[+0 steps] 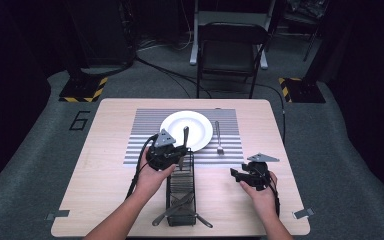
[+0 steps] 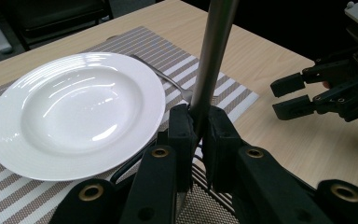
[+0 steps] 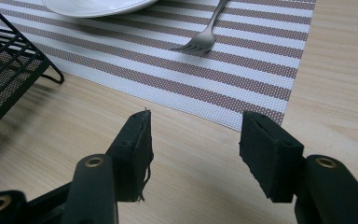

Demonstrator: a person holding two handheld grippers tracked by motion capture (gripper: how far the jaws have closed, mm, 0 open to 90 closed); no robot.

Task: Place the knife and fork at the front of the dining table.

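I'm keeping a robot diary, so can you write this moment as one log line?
left gripper: shut on utensil handle | right gripper: open, empty | fork: on placemat beside plate | rack: on table

A dark folding chair (image 1: pixel 232 52) stands on grey carpet (image 1: pixel 330 150) beyond the wooden table (image 1: pixel 105 180), surroundings dim.

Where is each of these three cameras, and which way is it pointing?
High view: above the person's side, looking forward and down at the table; both forearms show.
Left gripper view: rides the left gripper, facing the white plate; its jaws clamp a metal utensil handle.
Right gripper view: rides the right gripper, facing the striped placemat; its jaws are open.
Shared: the fork.
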